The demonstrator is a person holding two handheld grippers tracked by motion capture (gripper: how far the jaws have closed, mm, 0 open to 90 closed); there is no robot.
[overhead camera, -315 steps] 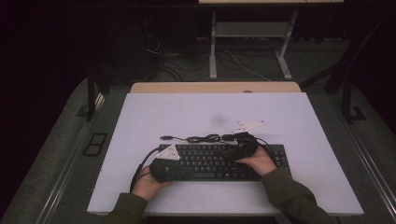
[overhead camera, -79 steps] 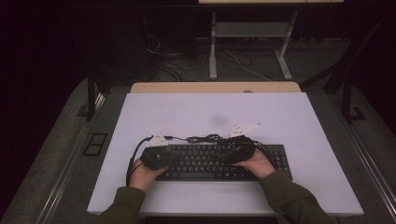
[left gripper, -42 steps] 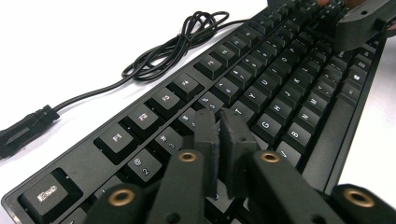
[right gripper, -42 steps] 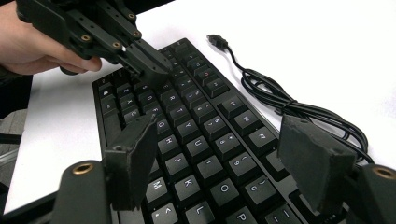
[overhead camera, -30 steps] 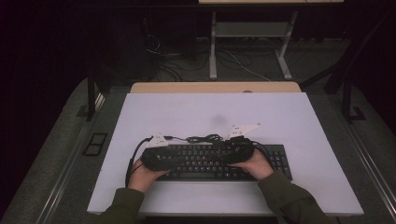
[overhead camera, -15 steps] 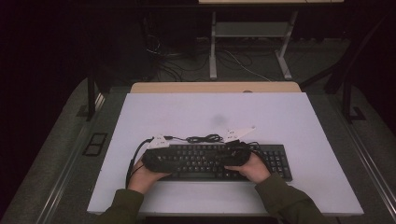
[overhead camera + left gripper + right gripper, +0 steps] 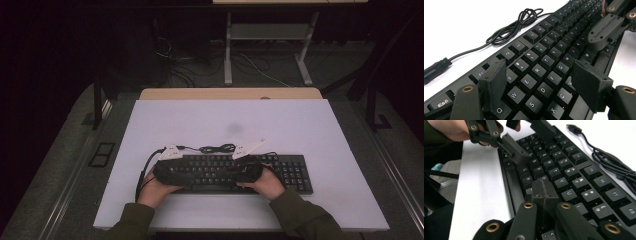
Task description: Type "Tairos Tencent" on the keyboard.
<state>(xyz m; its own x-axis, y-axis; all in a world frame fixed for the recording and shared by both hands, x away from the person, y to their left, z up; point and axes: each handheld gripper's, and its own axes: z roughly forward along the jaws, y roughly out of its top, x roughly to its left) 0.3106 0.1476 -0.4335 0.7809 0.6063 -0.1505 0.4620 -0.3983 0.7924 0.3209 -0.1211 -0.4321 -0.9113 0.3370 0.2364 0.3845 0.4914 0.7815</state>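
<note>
A black keyboard (image 7: 295, 172) lies near the table's front edge. My left gripper (image 7: 197, 174) rests low over its left half, pointing right. Its jaws stand apart above the letter keys (image 7: 541, 77) and have just been opening, with nothing gripped between them. My right gripper (image 7: 232, 174) faces it from the right. Its jaws have just been closing and are pressed together (image 7: 544, 188) over the middle keys (image 7: 574, 175), holding nothing. Each gripper view shows the other gripper farther along the keyboard (image 7: 541, 62): the right gripper (image 7: 609, 27) and the left gripper (image 7: 526, 138).
The keyboard's black cable (image 7: 217, 148) lies coiled on the white table (image 7: 225, 120) just behind the keys, ending in a USB plug (image 7: 436, 68). A wooden strip (image 7: 230, 93) borders the table's far edge, with desk legs and floor cables beyond.
The two hands have drawn closer together over the keyboard than in the oldest frame. In the last second the right hand has crept slightly left; the left hand has stayed put.
</note>
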